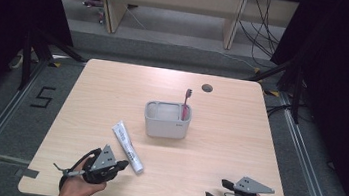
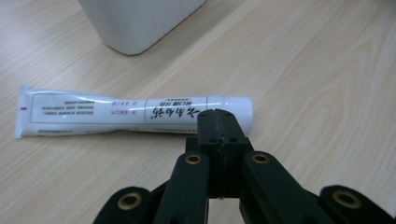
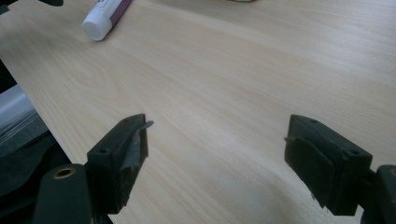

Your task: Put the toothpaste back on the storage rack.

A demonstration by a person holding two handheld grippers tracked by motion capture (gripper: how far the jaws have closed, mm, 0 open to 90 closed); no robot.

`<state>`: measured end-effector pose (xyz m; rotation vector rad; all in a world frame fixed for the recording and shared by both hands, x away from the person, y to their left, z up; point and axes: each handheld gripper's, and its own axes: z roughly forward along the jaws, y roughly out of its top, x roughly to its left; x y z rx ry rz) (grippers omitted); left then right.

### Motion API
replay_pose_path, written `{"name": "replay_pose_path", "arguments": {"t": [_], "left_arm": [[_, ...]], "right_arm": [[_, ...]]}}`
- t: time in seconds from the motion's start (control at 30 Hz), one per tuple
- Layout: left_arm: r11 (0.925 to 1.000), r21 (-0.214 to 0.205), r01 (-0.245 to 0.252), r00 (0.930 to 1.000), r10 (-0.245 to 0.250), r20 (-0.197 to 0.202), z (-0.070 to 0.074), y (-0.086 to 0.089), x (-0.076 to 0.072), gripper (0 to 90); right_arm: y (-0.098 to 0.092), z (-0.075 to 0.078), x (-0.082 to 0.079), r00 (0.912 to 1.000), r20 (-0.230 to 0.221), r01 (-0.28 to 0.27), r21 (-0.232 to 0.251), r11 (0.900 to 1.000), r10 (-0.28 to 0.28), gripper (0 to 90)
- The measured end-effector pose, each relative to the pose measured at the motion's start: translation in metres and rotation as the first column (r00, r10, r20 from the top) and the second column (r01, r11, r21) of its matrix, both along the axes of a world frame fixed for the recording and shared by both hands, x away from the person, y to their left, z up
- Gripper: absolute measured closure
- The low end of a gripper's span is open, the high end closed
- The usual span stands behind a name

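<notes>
A white toothpaste tube [image 1: 127,147] is seen lying flat on the table [image 1: 226,154], slanted, with its capped end toward the person's side and its flat crimped tail pointing toward a grey holder [image 1: 167,121]. The holder stands near the middle of the table, a little apart from the tube, and a red toothbrush [image 1: 186,103] is stood upright in its right compartment.

The left gripper [image 2: 219,122] is held just beside the tube's cap end. Its jaws are brought fully together, and nothing is caught between them; the tube is seen lying just beyond their tips, untouched as far as can be told. The right gripper [image 3: 217,154] is kept low near the table's near right corner, well apart from the tube, with its jaws spread wide and empty.

The tube is judged to be light, with a soft body that would dent and a smooth skin that may slip. A grip across the firmer shoulder just behind the cap [image 3: 96,25] is thought safest; the thin tail would be likely to fold or slide out. The left jaws would have to be reopened before any hold could be taken.
</notes>
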<state>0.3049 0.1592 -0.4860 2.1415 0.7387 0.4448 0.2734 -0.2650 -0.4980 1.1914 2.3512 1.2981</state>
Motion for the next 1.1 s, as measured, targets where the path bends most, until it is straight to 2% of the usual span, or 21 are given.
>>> {"name": "replay_pose_path", "arguments": {"t": [0.1, 0.17, 0.27, 0.57, 0.67, 0.7, 0.73, 0.8, 0.83, 0.87, 0.97, 1.0, 1.07, 1.1], "left_arm": [[1.0, -0.001, 0.002, 1.0, -0.002, -0.007, 0.001, -0.003, 0.003, 89.7], [0.9999, 0.013, 0.008, 1.0, -0.008, -0.002, 0.003, -0.006, 0.007, 89.7], [0.9998, -0.012, 0.014, 0.9999, -0.014, 0.007, 0.006, -0.015, 0.014, 89.6], [0.9996, -0.015, 0.025, 0.9997, -0.025, 0.004, 0.012, -0.03, 0.028, 89.6], [0.9997, -0.002, 0.023, 0.9997, -0.023, -0.004, 0.01, -0.034, 0.033, 89.6], [0.9996, 0.009, 0.026, 0.9996, -0.026, -0.009, 0.009, -0.037, 0.035, 89.6], [0.9997, 0.003, 0.025, 0.9996, -0.025, -0.011, 0.007, -0.038, 0.036, 89.6], [0.9996, 0.005, 0.028, 0.9994, -0.028, -0.02, 0.005, -0.04, 0.038, 89.6], [0.9996, 0.007, 0.027, 0.9994, -0.027, -0.02, 0.004, -0.041, 0.039, 89.6], [0.9996, 0.007, 0.027, 0.9994, -0.027, -0.02, 0.004, -0.041, 0.039, 89.6], [0.9996, 0.013, 0.025, 0.9991, -0.025, -0.035, 0.001, -0.043, 0.041, 89.6], [0.9987, 0.036, 0.034, 0.9985, -0.033, -0.044, -0.001, -0.042, 0.043, 89.6], [0.9988, 0.031, 0.037, 0.9979, -0.036, -0.053, -0.003, -0.043, 0.043, 89.6], [0.9986, 0.039, 0.037, 0.9977, -0.035, -0.059, -0.004, -0.043, 0.044, 89.6]], "right_arm": [[0.0, 0.0, 0.0, 1.0, -0.001, 0.0, -0.001, 1.0, 0.0, 22.3], [0.0, 0.0, 0.0, 1.0, 0.0, 0.0, -0.002, 1.0, 0.0, 22.3], [0.0, 0.0, 0.0, 1.0, -0.002, -0.002, -0.002, 1.0, 0.002, 22.5], [-0.001, 0.0, 0.0, 0.9999, 0.011, -0.006, -0.015, 0.9999, 0.006, 22.7], [0.001, 0.001, -0.002, 0.9999, -0.011, -0.003, 0.007, 1.0, 0.003, 22.8], [0.0, 0.001, -0.001, 0.9999, -0.009, -0.01, -0.005, 0.9999, 0.01, 22.8], [0.0, 0.001, -0.001, 0.9999, -0.007, -0.011, -0.007, 0.9999, 0.011, 22.9], [0.001, 0.0, -0.001, 0.9999, -0.011, -0.01, 0.0, 0.9999, 0.01, 23.1], [0.0, 0.0, 0.0, 0.9999, 0.004, -0.017, -0.011, 0.9998, 0.017, 23.2], [0.002, 0.001, -0.003, 0.9991, -0.041, 0.008, 0.006, 0.9999, -0.008, 23.2], [0.002, 0.0, -0.002, 0.9996, -0.029, -0.006, 0.002, 1.0, 0.006, 23.3], [0.002, 0.0, -0.002, 0.9997, -0.023, -0.008, -0.001, 1.0, 0.008, 23.3], [0.001, 0.001, -0.002, 0.9998, -0.018, -0.007, -0.001, 1.0, 0.007, 23.3], [0.0, 0.0, 0.0, 0.9999, -0.002, -0.013, -0.007, 0.9999, 0.013, 23.3]]}}
